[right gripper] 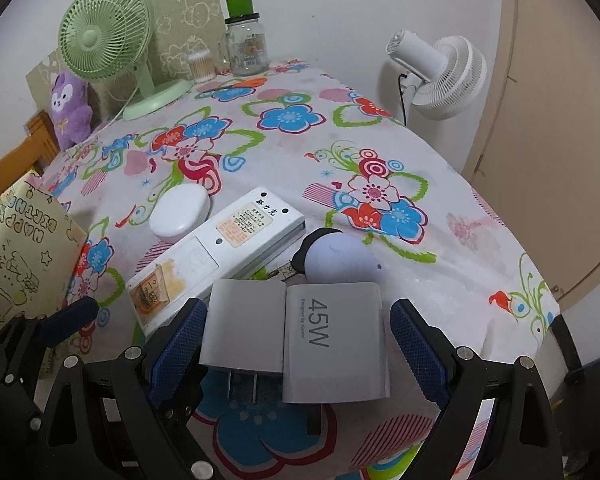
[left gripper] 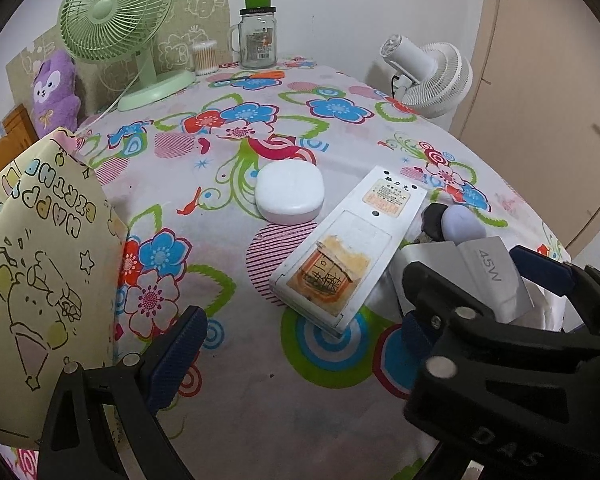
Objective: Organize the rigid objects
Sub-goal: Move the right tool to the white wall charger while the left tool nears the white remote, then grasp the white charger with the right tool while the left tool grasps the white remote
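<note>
- Grey-and-white plastic is the material under the right gripper: a grey rectangular 45W charger block and a lighter grey plug adapter with metal prongs lie side by side on the floral tablecloth, between the blue ribbed pads.
- Right gripper: jaws stand wide. The left pad is touching or just beside the adapter's edge; the right pad stands apart from the charger. Nothing is lifted or clamped, as far as the views show.
- Left gripper: jaws wide apart with only bare cloth and the near end of the long white remote-style device with a torn yellowed label between them. It holds nothing.
- Other loose items: a rounded white plastic case just beside the far end of the white device; a pale lilac egg-shaped object with a black end just behind the chargers. All five pieces sit clustered near the table's front edge.
- A yellow printed paper gift bag stands at the left of the table. Judged likely to be the receptacle, though this cannot be confirmed; its interior is not visible.
- Assessment: the task appears at an early stage. No rigid object is seen sorted or placed away; all remain on the cloth.
- Outstanding: close on the charger pair or one of them, carry it off, then deal with the remaining three items.
</note>
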